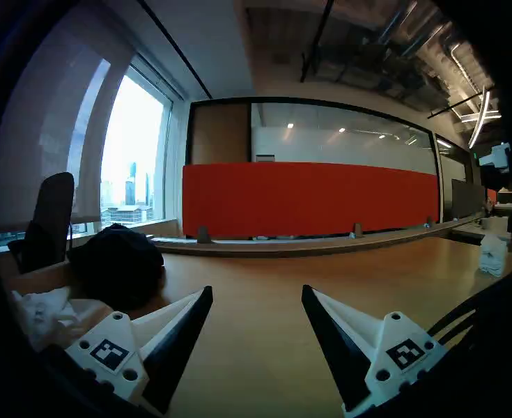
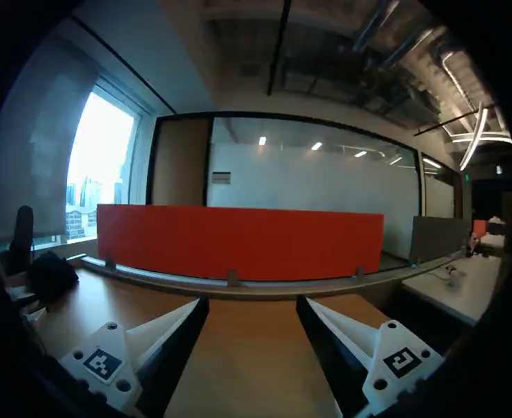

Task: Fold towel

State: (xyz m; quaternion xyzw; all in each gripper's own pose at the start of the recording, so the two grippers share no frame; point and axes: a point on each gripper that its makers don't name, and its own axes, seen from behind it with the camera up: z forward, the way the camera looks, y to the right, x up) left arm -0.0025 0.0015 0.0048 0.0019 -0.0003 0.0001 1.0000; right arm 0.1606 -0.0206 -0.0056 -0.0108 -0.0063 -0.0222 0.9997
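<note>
The left gripper (image 1: 256,289) is held low over a wooden table (image 1: 367,272), its two white-and-black fingers (image 1: 175,327) spread wide with only bare tabletop between them. It points toward a red partition (image 1: 311,198) that runs along the table's far edge.

In the left gripper view a white towel (image 1: 43,313) lies on the table at the lower left, off to the side of the left finger and apart from it. It is a crumpled heap (no edge or corner stands out), so I cannot tell its long axis or which way it points. A black bag (image 1: 120,265) sits just behind it, and a dark office chair (image 1: 47,216) stands farther back by the window (image 1: 130,167). Far to the right on the same table is a small stack of white cloth (image 1: 493,254), well apart from both fingers.

The right gripper (image 2: 252,301) is also spread wide and holds nothing, over bare wood and facing the same red partition, with the bag far to its left.
</note>
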